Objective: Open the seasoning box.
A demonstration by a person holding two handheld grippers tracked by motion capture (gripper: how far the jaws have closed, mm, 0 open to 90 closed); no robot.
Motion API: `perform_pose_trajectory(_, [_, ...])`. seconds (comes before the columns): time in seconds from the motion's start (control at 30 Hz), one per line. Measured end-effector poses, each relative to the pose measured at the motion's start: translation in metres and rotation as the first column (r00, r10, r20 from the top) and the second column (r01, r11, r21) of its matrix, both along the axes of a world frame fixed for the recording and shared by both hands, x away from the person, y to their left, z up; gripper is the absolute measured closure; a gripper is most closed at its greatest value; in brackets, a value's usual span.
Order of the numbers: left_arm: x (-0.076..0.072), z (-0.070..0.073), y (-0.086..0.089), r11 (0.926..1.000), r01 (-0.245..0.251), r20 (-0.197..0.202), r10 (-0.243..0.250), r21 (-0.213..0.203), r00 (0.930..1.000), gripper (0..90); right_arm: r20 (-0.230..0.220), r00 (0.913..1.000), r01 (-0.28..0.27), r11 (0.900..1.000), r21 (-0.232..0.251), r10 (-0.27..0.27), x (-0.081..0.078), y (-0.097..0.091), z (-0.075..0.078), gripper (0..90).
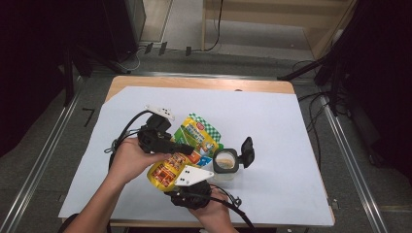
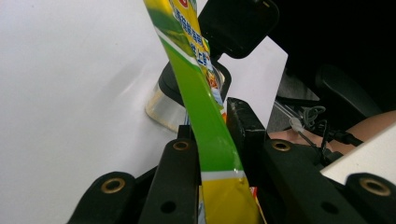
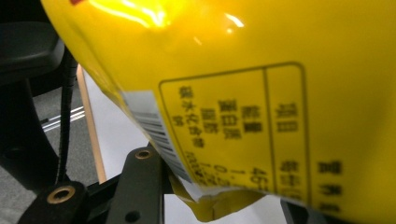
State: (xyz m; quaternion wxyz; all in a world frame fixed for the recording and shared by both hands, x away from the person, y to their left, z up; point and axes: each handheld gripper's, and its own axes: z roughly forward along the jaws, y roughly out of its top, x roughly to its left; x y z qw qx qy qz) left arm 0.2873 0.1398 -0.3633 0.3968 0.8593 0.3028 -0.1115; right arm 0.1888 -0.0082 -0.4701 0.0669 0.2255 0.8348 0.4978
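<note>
White paper (image 1: pixel 291 145) covered the table where both grippers held a snack pouch (image 1: pixel 194 141) tilted above an open jar (image 1: pixel 226 162). Left gripper (image 1: pixel 187 148) pinched its middle; right gripper (image 1: pixel 182 187) clamped the bottom. Pouring cleanly probably needed the mouth kept over the jar.

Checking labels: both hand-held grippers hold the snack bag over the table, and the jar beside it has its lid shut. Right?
Not quite. The jar is open: its black flip lid stands up, as the high view shows. The rest holds: both the left hand-held gripper and the right hand-held gripper hold the snack bag.
</note>
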Motion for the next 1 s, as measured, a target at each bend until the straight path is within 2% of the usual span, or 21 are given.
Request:
perform_pose_trajectory(0.33, [0.004,-0.002,-0.005,0.9994,-0.005,-0.026,0.006,0.035,0.9997,85.4,-0.009,0.9996,-0.026,0.9997,-0.001,0.026,0.0,0.003,0.0,58.3])
perform_pose_trajectory(0.6, [0.014,0.002,-0.018,0.9966,0.03,-0.074,-0.024,0.076,0.997,87.5,-0.017,0.9994,-0.029,0.9994,0.02,0.03,0.002,0.001,0.003,56.0])
perform_pose_trajectory(0.8, [0.02,0.003,-0.027,0.9952,0.042,-0.1,-0.033,0.089,0.9944,87.9,-0.017,0.9995,-0.026,0.9992,0.029,0.027,0.003,-0.002,0.004,53.4])
perform_pose_trajectory(0.9, [0.021,0.001,-0.028,0.9957,0.039,-0.108,-0.03,0.084,0.9937,88.1,-0.017,0.9996,-0.02,0.9994,0.03,0.02,0.004,-0.003,0.004,53.4])
perform_pose_trajectory(1.0, [0.022,-0.001,-0.029,0.9951,0.047,-0.112,-0.038,0.087,0.993,87.7,-0.034,0.9993,-0.017,0.9994,0.031,0.018,0.004,-0.004,0.004,59.9])
